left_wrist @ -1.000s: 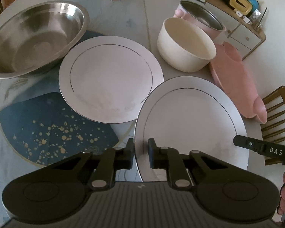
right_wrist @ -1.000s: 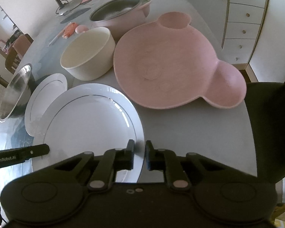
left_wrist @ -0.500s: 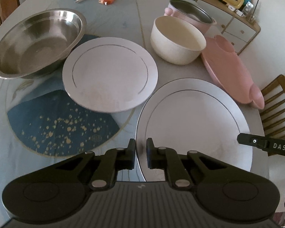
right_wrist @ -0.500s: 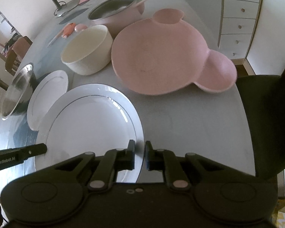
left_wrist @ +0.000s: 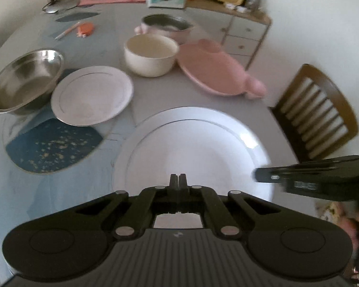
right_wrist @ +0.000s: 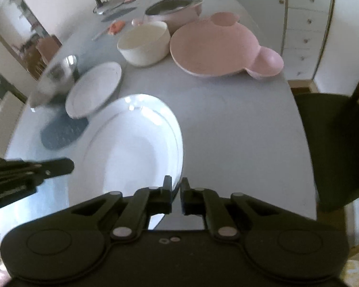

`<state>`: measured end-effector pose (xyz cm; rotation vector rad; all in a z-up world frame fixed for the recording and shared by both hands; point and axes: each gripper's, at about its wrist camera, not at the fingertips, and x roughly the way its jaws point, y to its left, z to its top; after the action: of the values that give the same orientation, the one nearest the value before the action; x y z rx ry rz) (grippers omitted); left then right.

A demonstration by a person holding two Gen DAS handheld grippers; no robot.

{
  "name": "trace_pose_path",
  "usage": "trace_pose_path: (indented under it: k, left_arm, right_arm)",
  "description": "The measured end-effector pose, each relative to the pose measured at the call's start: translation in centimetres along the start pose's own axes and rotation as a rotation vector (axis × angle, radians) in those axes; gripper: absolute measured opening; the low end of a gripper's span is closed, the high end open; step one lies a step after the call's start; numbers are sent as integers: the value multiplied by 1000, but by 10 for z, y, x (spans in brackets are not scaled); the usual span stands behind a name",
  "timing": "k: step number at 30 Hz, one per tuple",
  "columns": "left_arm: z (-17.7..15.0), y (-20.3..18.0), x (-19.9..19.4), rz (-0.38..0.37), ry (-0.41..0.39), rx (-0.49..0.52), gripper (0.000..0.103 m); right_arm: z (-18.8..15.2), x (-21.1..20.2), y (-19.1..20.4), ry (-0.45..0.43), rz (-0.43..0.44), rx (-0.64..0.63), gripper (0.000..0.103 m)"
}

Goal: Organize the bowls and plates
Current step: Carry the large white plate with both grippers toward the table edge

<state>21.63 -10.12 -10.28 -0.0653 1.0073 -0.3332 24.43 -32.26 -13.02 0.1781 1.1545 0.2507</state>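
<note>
A large white plate (left_wrist: 193, 148) lies right in front of both grippers; it also shows in the right wrist view (right_wrist: 136, 143). My left gripper (left_wrist: 177, 179) is shut on the plate's near rim. My right gripper (right_wrist: 176, 186) is shut on the plate's right rim, which sits between its fingers. A smaller white plate (left_wrist: 92, 94) lies to the left, beside a steel bowl (left_wrist: 24, 81). A cream bowl (left_wrist: 150, 55), a pink bear-shaped plate (left_wrist: 215, 71) and a pink pot (left_wrist: 167, 25) stand farther back.
A blue speckled placemat (left_wrist: 50, 146) lies under the small plate. A wooden chair (left_wrist: 318, 110) stands at the table's right edge. A pen, an orange item (left_wrist: 86, 28), a lamp base and a tissue box lie at the far end. A white drawer cabinet (right_wrist: 304, 24) stands behind.
Both grippers closed on the large plate's rim, the left fully shut. Both cameras tilted up, so the large plate looks tilted and nearer, and more of the far table shows.
</note>
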Motion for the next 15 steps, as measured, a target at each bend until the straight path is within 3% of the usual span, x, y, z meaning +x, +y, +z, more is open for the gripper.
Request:
trace_pose_path:
  k: [10, 15]
  left_arm:
    - [1, 55, -6, 83, 23, -108, 0]
    - [3, 66, 9, 69, 69, -119, 11]
  right_arm:
    - [-7, 13, -17, 28, 51, 105, 9]
    - [-9, 18, -22, 40, 61, 108, 9]
